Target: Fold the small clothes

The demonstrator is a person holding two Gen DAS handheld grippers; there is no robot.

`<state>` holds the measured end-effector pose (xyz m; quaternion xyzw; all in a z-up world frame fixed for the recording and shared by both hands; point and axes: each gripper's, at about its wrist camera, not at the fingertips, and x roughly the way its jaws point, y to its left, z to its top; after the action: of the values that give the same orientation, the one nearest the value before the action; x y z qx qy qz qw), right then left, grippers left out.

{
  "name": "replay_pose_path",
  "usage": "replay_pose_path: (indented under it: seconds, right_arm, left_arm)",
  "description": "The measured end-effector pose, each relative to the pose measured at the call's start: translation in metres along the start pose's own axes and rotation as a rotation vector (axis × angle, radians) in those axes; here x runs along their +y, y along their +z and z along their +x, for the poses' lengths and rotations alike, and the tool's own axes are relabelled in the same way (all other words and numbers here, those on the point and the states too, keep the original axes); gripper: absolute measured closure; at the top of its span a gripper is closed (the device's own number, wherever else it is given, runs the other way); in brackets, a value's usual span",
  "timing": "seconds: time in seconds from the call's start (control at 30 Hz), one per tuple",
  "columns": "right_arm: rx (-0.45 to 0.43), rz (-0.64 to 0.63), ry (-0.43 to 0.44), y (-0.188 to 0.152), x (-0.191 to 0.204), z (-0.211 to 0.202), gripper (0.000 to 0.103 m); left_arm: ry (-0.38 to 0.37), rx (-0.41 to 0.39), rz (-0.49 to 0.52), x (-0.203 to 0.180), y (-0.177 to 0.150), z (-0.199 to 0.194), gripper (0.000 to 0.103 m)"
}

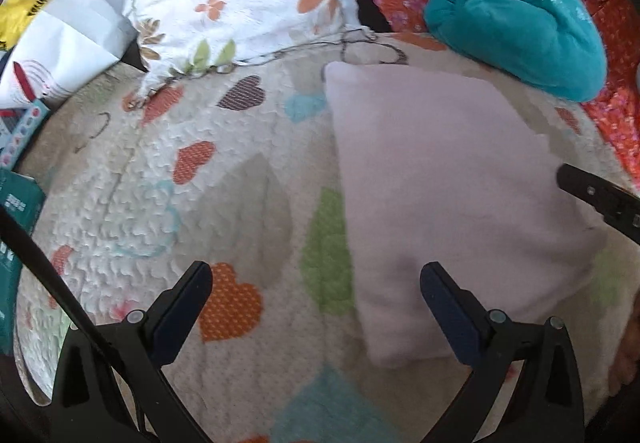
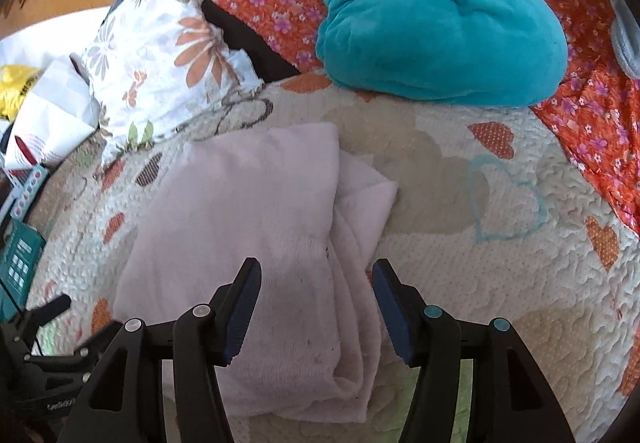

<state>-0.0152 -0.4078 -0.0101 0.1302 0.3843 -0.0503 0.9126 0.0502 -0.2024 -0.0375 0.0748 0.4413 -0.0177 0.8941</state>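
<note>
Pale pink garment [image 2: 240,211] folded; layered right edge.

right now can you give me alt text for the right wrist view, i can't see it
A folded pale pink garment lies on a heart-print quilt, with the right hand-held gripper open just above its near edge, gripping nothing. Behind sit a teal plush bundle and a floral pillow.

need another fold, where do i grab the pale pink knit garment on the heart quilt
Probably the loose layered edge of the pale pink knit garment, approached from the bare quilt side: the layers fan out there, offering a lip, while the opposite side is a smooth closed fold.
</note>
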Motion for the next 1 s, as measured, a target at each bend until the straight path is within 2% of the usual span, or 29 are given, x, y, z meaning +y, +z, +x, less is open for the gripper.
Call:
replay_pose_path:
  seconds: [0.1, 0.33, 1.0]
  right_arm:
    - [0.001, -0.03, -0.024, -0.004, 0.006, 0.002, 0.041]
    - [-0.011, -0.078, -0.075, -0.004, 0.014, 0.003, 0.039]
    - [-0.01, -0.09, -0.111, -0.009, 0.016, -0.005, 0.036]
  left_arm:
    - [-0.034, 0.023, -0.008, 0.001, 0.001, 0.006, 0.0]
    - [-0.057, 0.003, -0.051, 0.009, 0.001, 0.001, 0.0]
    - [-0.043, 0.024, -0.058, 0.008, -0.001, 0.007, 0.0]
